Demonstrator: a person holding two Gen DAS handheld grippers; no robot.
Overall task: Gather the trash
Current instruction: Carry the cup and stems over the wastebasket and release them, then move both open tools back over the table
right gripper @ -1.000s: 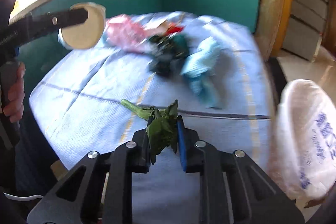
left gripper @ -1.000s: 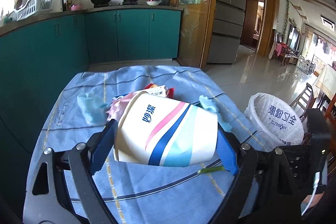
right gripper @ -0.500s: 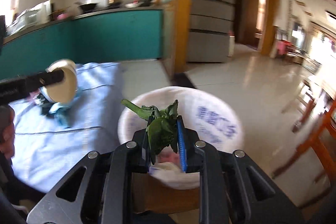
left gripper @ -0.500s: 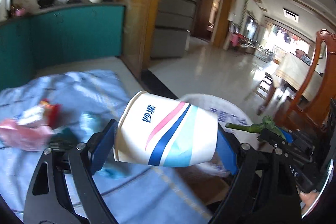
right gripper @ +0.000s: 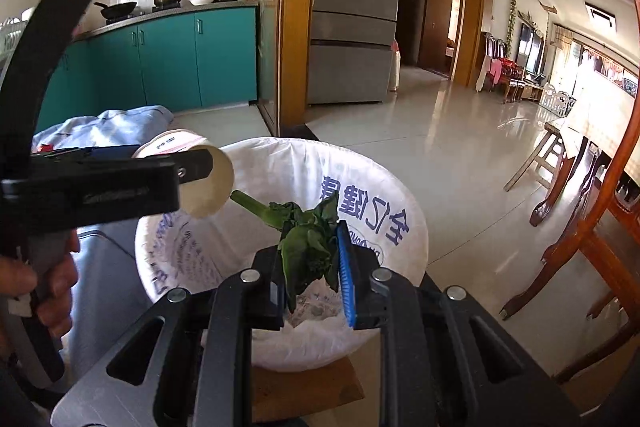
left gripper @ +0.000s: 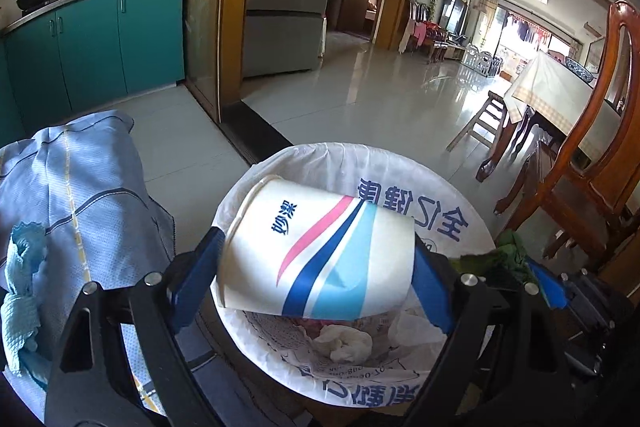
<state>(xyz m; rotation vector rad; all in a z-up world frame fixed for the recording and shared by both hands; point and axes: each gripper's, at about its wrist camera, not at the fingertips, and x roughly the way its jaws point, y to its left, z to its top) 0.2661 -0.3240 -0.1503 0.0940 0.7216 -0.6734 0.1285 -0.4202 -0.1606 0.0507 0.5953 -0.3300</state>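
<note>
A white paper cup (left gripper: 316,251) with pink and blue stripes lies sideways between the blue pads of my left gripper (left gripper: 316,255), which is shut on it. The cup hangs over the white-lined trash bin (left gripper: 420,163). My right gripper (right gripper: 308,267) is shut on a green leafy vegetable scrap (right gripper: 308,247), its stem sticking out to the upper left, also above the bin (right gripper: 360,163). In the right wrist view the cup (right gripper: 208,195) and the left gripper sit just left of the scrap. Crumpled tissue (left gripper: 344,343) lies inside the bin.
The table with the blue cloth (left gripper: 80,179) stands left of the bin, with a light blue rag (left gripper: 20,267) on it. A wooden chair (left gripper: 592,147) and a dining table are to the right. Teal cabinets and a fridge stand behind, across tiled floor.
Both grippers swung right from over the table to above the bin, keeping the cup and the vegetable scrap in their grips. The table litter has left the view.
</note>
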